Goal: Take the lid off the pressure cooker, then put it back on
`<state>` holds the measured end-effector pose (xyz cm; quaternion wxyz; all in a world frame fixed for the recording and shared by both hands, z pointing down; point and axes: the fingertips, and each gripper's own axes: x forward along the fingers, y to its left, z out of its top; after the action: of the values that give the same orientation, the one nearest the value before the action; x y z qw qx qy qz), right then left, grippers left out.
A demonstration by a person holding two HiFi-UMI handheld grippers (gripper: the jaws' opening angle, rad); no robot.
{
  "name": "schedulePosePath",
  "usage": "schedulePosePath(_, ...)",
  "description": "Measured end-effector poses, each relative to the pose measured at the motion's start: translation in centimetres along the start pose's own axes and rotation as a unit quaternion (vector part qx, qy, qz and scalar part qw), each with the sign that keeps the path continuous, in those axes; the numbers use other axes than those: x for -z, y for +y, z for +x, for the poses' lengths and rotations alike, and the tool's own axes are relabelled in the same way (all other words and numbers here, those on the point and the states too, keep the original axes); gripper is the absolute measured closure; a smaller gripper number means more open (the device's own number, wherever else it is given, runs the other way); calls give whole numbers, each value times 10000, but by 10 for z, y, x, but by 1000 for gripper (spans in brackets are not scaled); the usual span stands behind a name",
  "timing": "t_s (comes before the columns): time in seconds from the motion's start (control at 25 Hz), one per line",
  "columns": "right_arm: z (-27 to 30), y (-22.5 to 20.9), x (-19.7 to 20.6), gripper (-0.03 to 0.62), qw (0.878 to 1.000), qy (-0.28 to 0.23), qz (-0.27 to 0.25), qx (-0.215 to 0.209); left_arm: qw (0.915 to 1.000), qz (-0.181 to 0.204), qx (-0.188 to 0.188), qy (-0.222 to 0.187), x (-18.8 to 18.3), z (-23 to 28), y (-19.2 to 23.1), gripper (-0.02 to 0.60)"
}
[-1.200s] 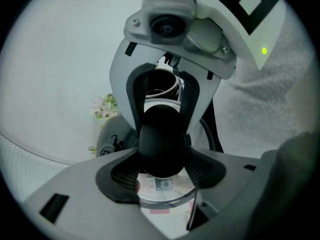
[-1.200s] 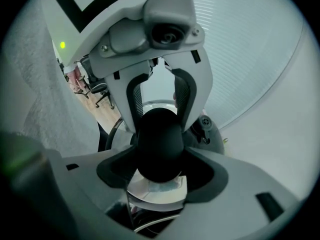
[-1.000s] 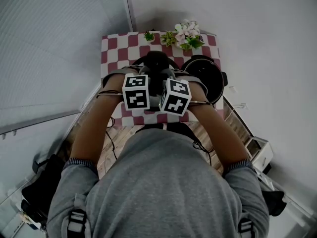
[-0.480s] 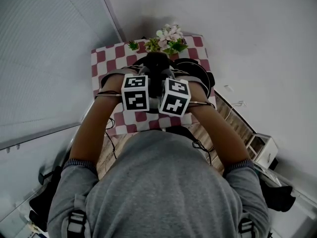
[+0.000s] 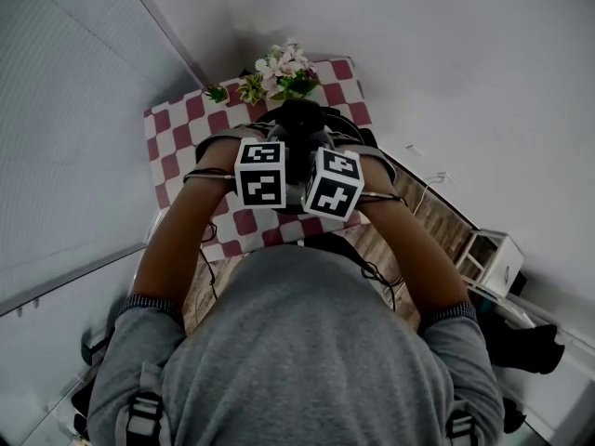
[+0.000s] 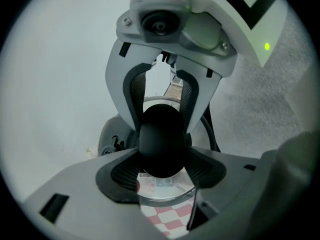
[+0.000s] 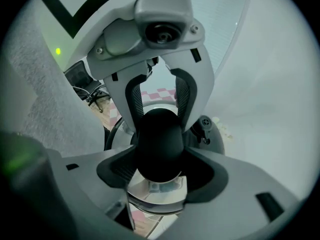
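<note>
Left hand-held gripper (image 6: 161,178) and right hand-held gripper (image 7: 160,178) face each other, each with its jaws set wide and the ribbed pads pressed on the same black knob (image 6: 161,141) from opposite sides. It is a two-handed clamp, with nothing else in either grip. Below them is the table (image 5: 177,147), under a red-and-white check cloth that looks soft and matte, with a sprig of artificial flowers (image 5: 279,68) at the far edge. The cooker (image 5: 365,137) shows only as a dark rounded sliver just right of the hands, so its rim can't be read. The lid (image 6: 160,198) hangs under the knob as a shiny metal disc with a thin raised rim and a small paper label, and check cloth is visible beneath it — judged clear of the pot. Step in hand, by my reading: lid off and carried. Whether it is outbound or returning can't be told. The next move calls for keeping the disc level, centring it over the pot mouth and lowering it squarely. The knob is smooth, glossy and bulbous — slip risk if either side eases.
</note>
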<state>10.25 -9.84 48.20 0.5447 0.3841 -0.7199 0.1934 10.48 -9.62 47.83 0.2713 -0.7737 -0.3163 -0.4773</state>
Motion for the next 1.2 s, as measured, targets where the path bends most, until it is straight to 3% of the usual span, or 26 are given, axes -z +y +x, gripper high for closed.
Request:
schedulePosePath(0.52, 2, -10, 59, 299, 9980, 141, 611, -4, 9983, 460, 353, -2, -42, 41, 9, 284)
schedulePosePath(1.2, 23, -19, 80, 299, 9964, 62, 791, -311, 9971, 339, 687, 7, -44, 72, 18, 284)
